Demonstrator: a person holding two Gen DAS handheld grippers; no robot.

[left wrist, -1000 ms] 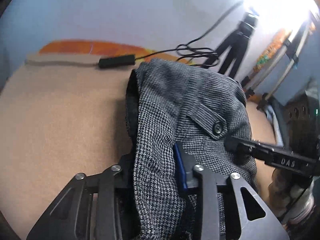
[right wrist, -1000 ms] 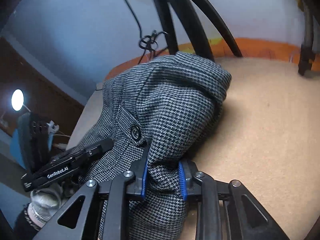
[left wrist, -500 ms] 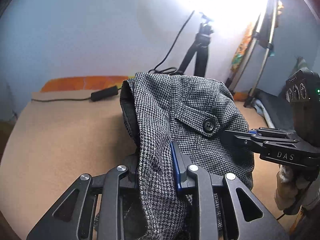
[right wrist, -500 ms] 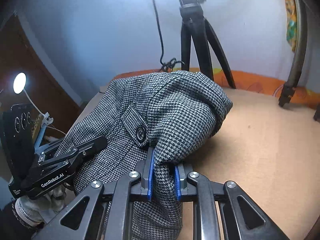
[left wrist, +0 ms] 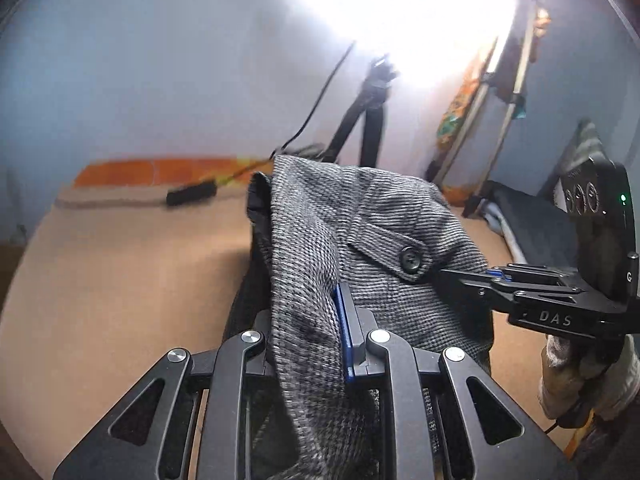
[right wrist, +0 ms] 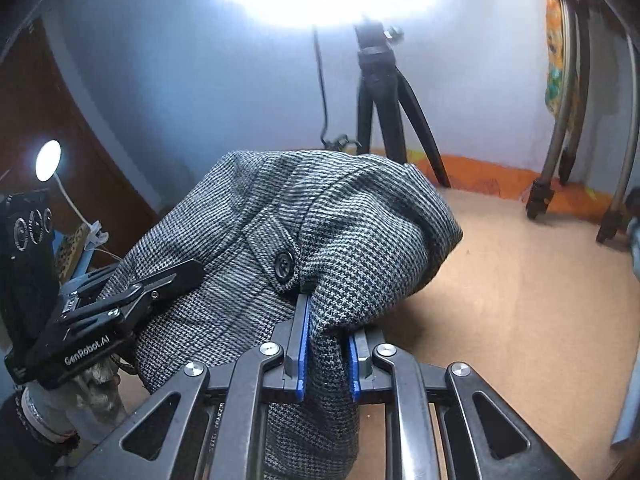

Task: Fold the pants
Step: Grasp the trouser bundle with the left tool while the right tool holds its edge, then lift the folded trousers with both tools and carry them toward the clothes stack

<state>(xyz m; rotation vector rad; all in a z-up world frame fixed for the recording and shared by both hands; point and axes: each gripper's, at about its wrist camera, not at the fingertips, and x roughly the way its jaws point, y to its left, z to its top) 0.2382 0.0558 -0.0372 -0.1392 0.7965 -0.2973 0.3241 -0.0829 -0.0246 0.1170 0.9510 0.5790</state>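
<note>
Both grippers are pinching the pants (left wrist: 360,236) at once, and I am doing it that way so the waist end stays spread between my two hands rather than bunching. Left gripper (left wrist: 310,344) is clamping a thick gather of the grey houndstooth cloth between its blue pads (left wrist: 345,336), with the fabric running back over the frame toward me. Right gripper (right wrist: 326,354) is squeezing a narrower fold just below the button (right wrist: 283,266) of the pocket flap, its jaws nearly together on the cloth.

I am holding the pants raised above the tan surface (right wrist: 520,300), near its edge on my side, so the bundled part is arching up like a hood and the rest is hanging down out of view below the grippers. From the left view my right gripper (left wrist: 496,280) is sitting just beside the button (left wrist: 409,260), so both grips are close together on the same panel.

I judge this to be the carrying part of a fold: lifting keeps the layers from dragging. A tripod (right wrist: 380,92) and a black cable block (left wrist: 192,195) are standing at the far edge, well apart from the cloth.
</note>
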